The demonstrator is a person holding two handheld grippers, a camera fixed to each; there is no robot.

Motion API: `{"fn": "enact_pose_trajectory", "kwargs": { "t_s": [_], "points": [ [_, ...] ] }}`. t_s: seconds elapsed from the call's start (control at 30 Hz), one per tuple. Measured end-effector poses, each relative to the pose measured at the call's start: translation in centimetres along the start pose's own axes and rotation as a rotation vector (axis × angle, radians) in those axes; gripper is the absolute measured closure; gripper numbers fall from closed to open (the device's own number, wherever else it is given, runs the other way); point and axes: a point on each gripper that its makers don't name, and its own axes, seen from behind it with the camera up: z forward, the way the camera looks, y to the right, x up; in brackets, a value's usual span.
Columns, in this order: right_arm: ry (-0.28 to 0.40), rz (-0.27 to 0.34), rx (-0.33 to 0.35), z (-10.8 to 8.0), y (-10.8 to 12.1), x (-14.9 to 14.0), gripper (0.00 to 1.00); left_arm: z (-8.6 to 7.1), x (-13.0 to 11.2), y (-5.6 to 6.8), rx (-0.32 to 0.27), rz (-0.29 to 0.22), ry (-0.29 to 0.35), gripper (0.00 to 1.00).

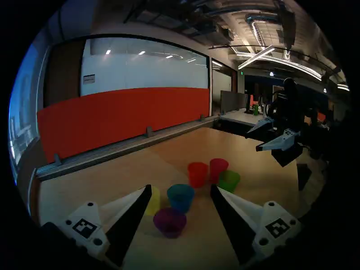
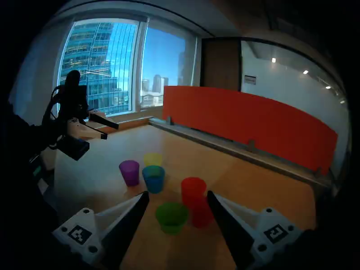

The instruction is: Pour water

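Left gripper view, lower centre: left gripper (image 1: 180, 186) fingers wide, empty. On the table (image 1: 135, 171), left to right: yellow cup (image 1: 155, 201), purple cup (image 1: 170, 221), blue cup (image 1: 181, 197), red cups (image 1: 197, 173), green cup (image 1: 229, 180). Right gripper view, lower centre: right gripper (image 2: 177, 193) fingers wide, empty.

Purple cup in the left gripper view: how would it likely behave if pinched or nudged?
The purple cup looks like translucent plastic, so probably light and prone to sliding on the smooth table. It tapers toward its base, so a nudge near the rim may tip it into the blue cup close behind. Its thin wall might flex under a hard pinch.
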Motion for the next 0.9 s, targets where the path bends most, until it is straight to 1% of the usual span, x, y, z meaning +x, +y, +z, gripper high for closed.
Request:
{"fn": "enact_pose_trajectory", "kwargs": {
  "t_s": [0.17,0.67,0.9],
  "points": [
    [-0.024,-0.007,0.005,0.7,0.0,-1.3,0.0,0.5,-0.9,0.2,-0.011,-0.011,-0.016,0.03],
    [-0.099,-0.007,0.031,2.8,-0.4,-5.4,0.0,2.2,-3.2,0.1,-0.028,-0.031,-0.053,0.03],
    [-0.134,-0.01,0.043,3.7,-0.7,-7.3,0.0,2.9,-4.1,0.0,-0.036,-0.032,-0.072,0.03]
  ]
}}
